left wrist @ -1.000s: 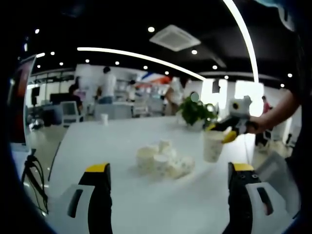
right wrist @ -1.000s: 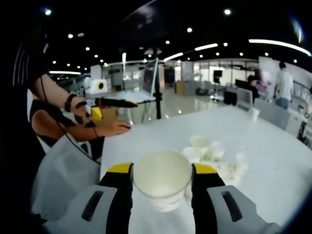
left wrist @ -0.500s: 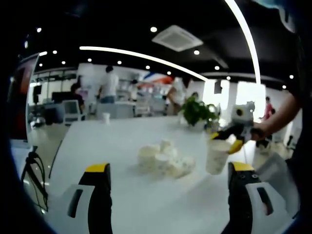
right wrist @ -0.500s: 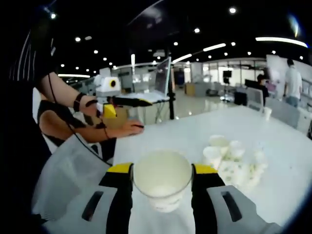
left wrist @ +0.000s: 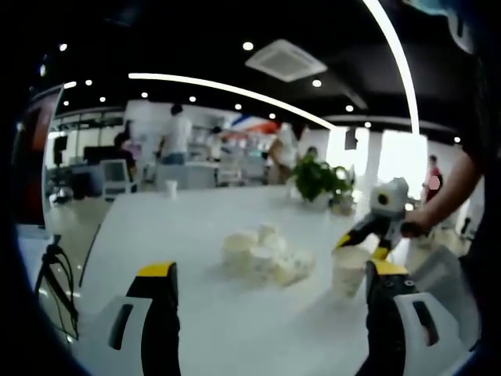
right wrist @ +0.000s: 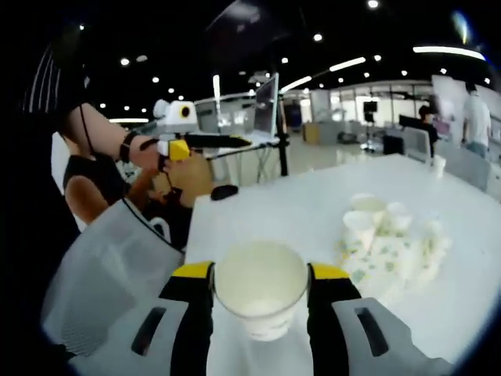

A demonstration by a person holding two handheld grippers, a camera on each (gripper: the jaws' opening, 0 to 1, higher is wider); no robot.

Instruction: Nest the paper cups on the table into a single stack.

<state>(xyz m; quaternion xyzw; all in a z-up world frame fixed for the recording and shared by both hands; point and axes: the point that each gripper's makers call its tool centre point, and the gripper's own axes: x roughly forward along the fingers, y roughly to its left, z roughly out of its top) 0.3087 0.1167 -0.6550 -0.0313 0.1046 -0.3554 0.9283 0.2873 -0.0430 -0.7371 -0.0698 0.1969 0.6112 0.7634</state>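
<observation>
Right gripper [right wrist: 260, 291]: closed on a paper cup [right wrist: 261, 296], which is held upright between the two yellow-tipped jaws, its open mouth facing up; seen in the left gripper view at the right [left wrist: 362, 244], with the cup [left wrist: 350, 270] low over the table.
Left gripper [left wrist: 271, 309]: jaws set wide apart with nothing between them, held above the near part of the table; seen in the right gripper view at the upper left [right wrist: 205, 143], held by a hand [right wrist: 147, 153].
Cup pile [left wrist: 264, 256]: a loose heap of white paper cups lying on the table, some on their sides, one or two upright at the back; seen in the right gripper view to the right of the held cup [right wrist: 389, 244].
Table [left wrist: 196, 235]: white, long, bearing the pile near its middle; a lone cup [left wrist: 171, 189] is seen at its far end.
Plant [left wrist: 317, 178]: green, set at the table's far right edge.
Background: people standing among desks under ceiling lights.
</observation>
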